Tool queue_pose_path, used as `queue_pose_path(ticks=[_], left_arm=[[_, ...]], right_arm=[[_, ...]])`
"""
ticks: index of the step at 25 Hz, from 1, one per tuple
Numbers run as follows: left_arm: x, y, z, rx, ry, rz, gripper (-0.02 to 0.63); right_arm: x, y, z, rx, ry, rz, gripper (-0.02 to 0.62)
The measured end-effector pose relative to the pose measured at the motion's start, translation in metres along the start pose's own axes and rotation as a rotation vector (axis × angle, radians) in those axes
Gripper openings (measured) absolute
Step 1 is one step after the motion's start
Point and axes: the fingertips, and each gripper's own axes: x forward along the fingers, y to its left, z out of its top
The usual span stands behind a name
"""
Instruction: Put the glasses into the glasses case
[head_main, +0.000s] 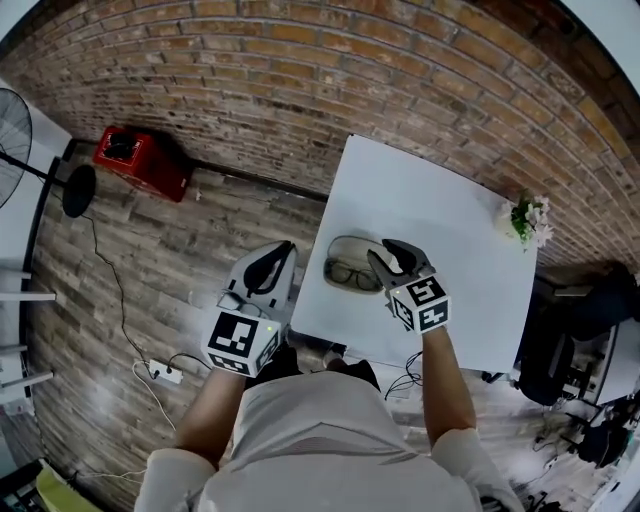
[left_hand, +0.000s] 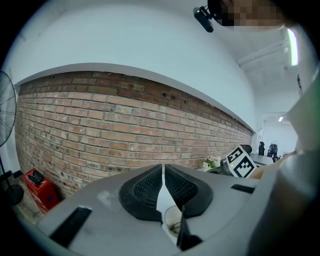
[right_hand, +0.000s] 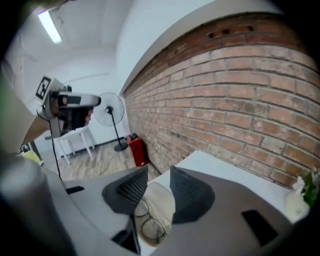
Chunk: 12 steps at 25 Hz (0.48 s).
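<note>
left gripper (head_main: 284, 250): level, fingers (left_hand: 145, 190) together, empty | right gripper (head_main: 388, 252): tilted over glasses (head_main: 352, 273), fingers (right_hand: 127, 187) apart, empty

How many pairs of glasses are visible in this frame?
1: the glasses lie inside the open glasses case near the white table's front edge. No second pair shows; little of the table is hidden.
</note>
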Motion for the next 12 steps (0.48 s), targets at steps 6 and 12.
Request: queue_pose_path(ticks=[6,12], left_arm=[[0.004,-0.007,0.024,0.035,-0.042,-0.03,0.028],[0.004,-0.02,0.048,0.082,-0.077,-0.058,0.028]], right_arm=[[-0.075,-0.015,0.066,0.048,-0.266,-0.126,0.089],[-0.16,-0.026,0.117,0.08,-0.476,-0.294,0.051]])
